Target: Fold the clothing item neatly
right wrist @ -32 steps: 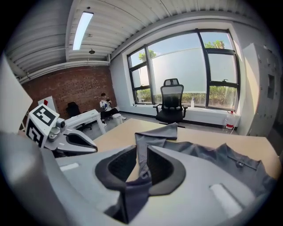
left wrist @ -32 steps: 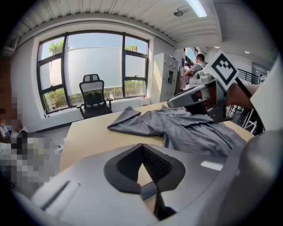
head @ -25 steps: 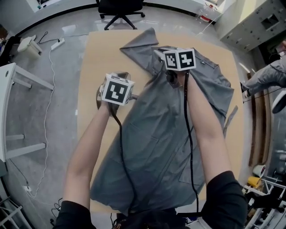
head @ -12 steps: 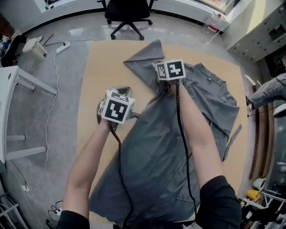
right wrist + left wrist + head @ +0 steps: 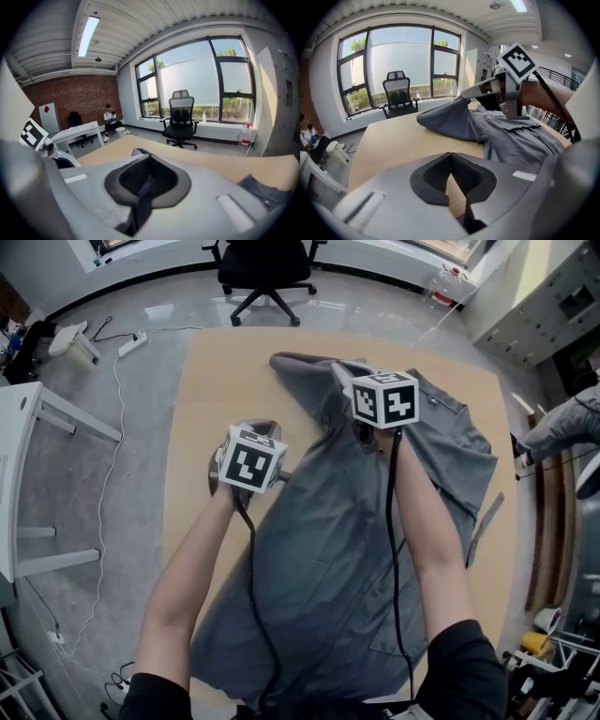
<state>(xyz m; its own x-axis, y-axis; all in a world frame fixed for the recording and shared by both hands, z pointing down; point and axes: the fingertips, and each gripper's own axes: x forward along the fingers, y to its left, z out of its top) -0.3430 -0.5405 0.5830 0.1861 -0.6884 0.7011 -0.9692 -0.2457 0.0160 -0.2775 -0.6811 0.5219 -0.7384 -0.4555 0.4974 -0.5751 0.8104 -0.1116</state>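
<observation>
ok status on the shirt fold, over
Left gripper shut, empty, beside shirt. Right gripper just closed on shirt, fabric raised off table. Nothing in the way.

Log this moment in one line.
left gripper: shut, by shirt edge | right gripper: just closed on shirt, held up off table

Grey shirt: wrinkled, spread lengthwise down the tan table, hem at the near edge. Its far-left part is raised off the surface in a draped fold. Right side lies flat.
</observation>
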